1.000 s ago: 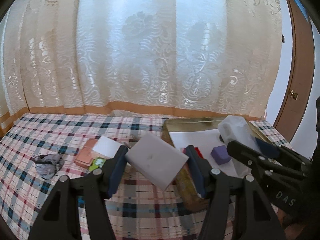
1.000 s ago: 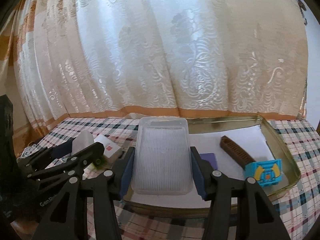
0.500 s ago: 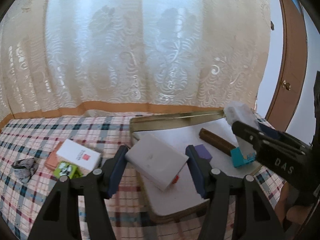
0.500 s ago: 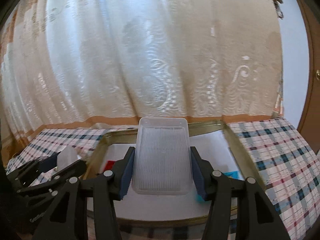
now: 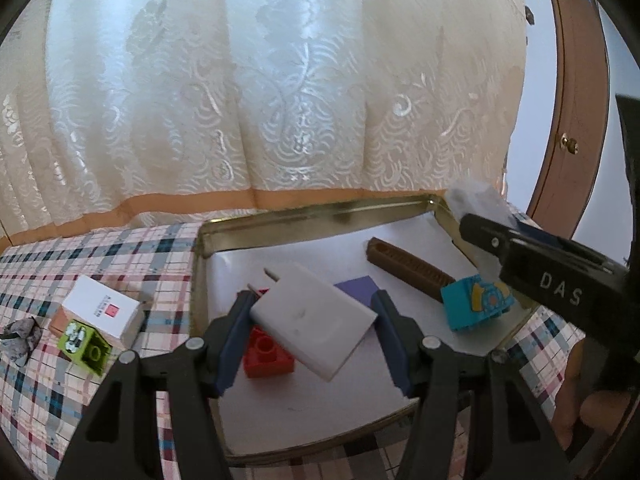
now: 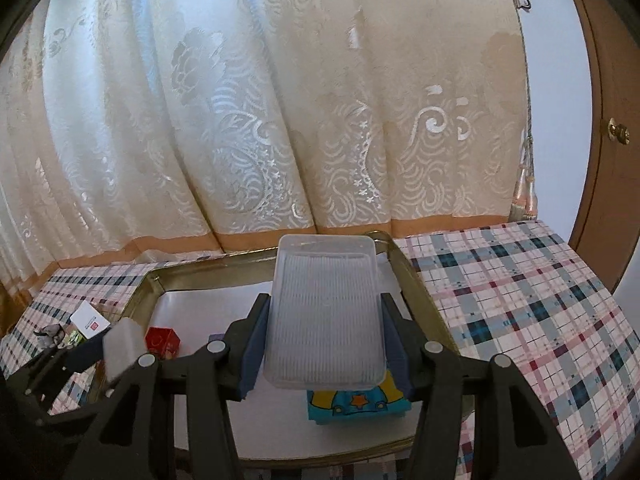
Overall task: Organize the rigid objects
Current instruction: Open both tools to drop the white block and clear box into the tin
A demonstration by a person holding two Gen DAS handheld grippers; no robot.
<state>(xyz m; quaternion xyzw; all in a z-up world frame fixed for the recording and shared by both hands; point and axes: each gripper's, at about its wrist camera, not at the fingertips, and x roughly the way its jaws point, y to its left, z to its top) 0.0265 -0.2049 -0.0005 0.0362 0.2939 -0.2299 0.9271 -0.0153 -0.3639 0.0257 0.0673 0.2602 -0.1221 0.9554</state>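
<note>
Left claw (image 5: 314, 326): clenched on a white charger (image 5: 310, 320), tilted, its 2 prongs pointing toward 11 o'clock. The charger is held above the gold tray (image 5: 304, 216), over a red brick (image 5: 266, 354) and a purple block (image 5: 358, 286) lying on the tray's white floor. At 2 o'clock from the charger a brown comb-like bar (image 5: 410, 270) lies on the tray floor, with a blue brick (image 5: 474, 304) at its near end; contact between the 2 cannot be confirmed.

Right claw (image 6: 324, 342): clenched on a clear ribbed plastic box (image 6: 324, 316), held flat between both fingers above the right part of the tray (image 6: 420, 292). A blue brick (image 6: 354, 406) shows directly below the box, at 6 o'clock.

Outside the tray, on the checked worktop (image 5: 36, 384) at 9 o'clock: a white box (image 5: 102, 310) with a red mark, resting on a pink item; a green brick (image 5: 86, 346) touching its near corner; a crumpled grey item (image 5: 20, 336) further left. A patterned curtain (image 5: 260, 100) hangs behind the worktop at 12 o'clock.
</note>
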